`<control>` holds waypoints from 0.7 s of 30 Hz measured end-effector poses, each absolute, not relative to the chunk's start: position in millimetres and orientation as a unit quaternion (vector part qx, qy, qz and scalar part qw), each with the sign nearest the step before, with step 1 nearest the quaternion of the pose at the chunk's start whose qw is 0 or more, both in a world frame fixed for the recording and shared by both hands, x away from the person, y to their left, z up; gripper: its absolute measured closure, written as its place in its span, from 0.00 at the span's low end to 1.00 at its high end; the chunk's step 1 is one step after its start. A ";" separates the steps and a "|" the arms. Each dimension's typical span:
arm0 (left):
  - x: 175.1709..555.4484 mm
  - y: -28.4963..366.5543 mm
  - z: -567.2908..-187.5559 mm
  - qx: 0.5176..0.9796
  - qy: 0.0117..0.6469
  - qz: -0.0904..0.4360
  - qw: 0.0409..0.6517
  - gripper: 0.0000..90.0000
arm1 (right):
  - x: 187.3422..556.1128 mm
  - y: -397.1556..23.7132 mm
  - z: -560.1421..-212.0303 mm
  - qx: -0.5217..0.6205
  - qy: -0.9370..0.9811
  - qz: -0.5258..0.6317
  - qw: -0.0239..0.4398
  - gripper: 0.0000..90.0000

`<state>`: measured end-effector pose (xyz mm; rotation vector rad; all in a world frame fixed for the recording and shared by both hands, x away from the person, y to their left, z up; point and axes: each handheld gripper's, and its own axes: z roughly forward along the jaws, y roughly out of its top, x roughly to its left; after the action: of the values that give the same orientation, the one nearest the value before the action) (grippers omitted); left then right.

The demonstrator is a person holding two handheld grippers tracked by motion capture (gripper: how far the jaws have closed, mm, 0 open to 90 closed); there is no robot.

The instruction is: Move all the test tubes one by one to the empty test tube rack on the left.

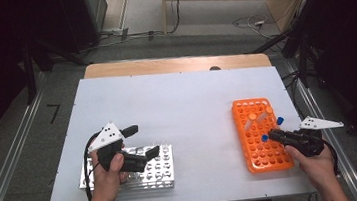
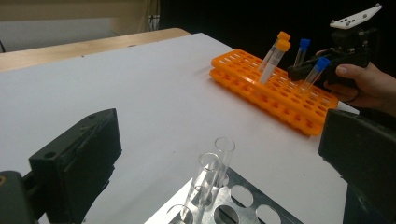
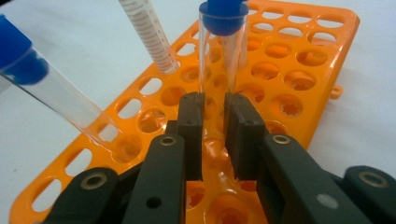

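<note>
Right gripper clamps a clear blue-capped plastic tube standing near upright in the orange perforated rack, cap up. Left gripper gapes wide, holding nothing, above the metal rack.

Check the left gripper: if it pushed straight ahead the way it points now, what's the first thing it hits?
Probably the two clear open tubes standing in the metal rack, right ahead between the open jaws of the left gripper. Beyond them lies bare white table; depth is hard to judge.
</note>
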<state>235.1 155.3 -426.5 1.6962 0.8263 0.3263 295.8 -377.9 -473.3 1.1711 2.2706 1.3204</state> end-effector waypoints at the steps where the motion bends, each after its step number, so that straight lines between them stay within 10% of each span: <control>1: 235.1 155.3 -426.5 0.724 0.353 0.139 0.576 0.00 | 295.4 -377.7 -472.0 0.402 0.783 0.456 0.135 0.83; 21: 234.9 153.1 -426.5 0.725 0.351 0.138 0.576 0.00 | 287.0 -363.6 -432.2 0.389 0.758 0.494 0.172 0.83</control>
<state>234.9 153.1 -426.5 1.6972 0.8228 0.3233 287.0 -363.6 -432.2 1.1039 2.1505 1.4030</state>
